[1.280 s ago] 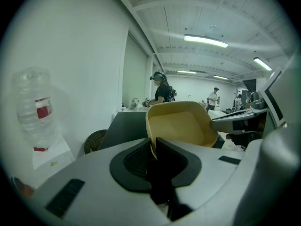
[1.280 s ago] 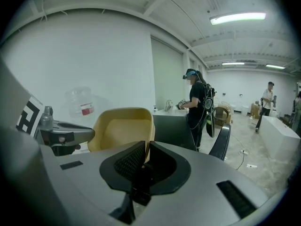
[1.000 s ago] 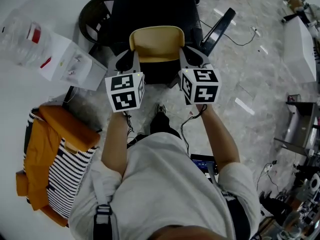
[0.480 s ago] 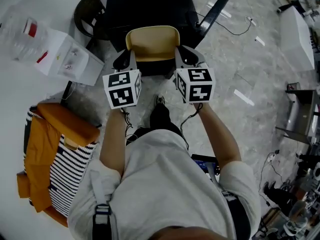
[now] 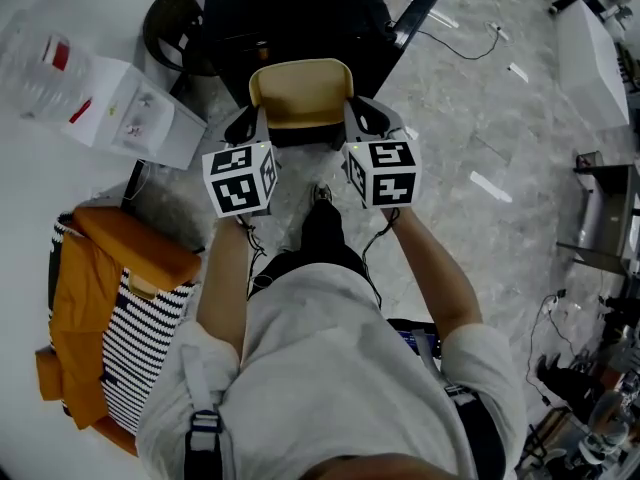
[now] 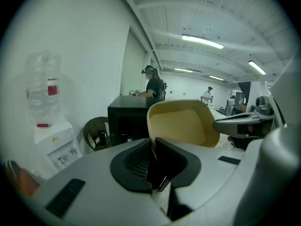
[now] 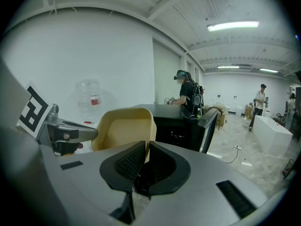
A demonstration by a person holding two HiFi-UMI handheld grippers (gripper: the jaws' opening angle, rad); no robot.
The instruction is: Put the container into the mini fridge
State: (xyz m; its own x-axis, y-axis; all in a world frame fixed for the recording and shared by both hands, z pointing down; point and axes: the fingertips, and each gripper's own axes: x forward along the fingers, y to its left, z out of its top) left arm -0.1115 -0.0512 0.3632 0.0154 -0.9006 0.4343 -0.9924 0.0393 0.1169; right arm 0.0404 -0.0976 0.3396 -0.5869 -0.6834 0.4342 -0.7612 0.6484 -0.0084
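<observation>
In the head view the tan open-topped container (image 5: 300,93) is carried between both grippers in front of the black mini fridge (image 5: 290,13), whose door (image 5: 420,3) stands open to the right. My left gripper (image 5: 255,123) is shut on the container's left rim, and its jaws have just closed a little further on it. My right gripper (image 5: 362,118) is shut on the right rim. In the left gripper view the rim of the container (image 6: 183,124) sits between the left gripper (image 6: 153,147) pads. The right gripper view shows the container (image 7: 123,128) pinched by the right gripper (image 7: 145,150), with the fridge (image 7: 178,126) behind.
A white water dispenser (image 5: 115,113) with a clear bottle stands left of the fridge, next to a dark wicker bin (image 5: 172,30). An orange and striped cloth pile (image 5: 105,318) lies at lower left. A white cabinet (image 5: 595,63) and a cable (image 5: 470,33) are at right. People stand far off.
Both grippers have carried the container a little forward and down, closer to the front of the fridge. Both grips stay on the rims.
</observation>
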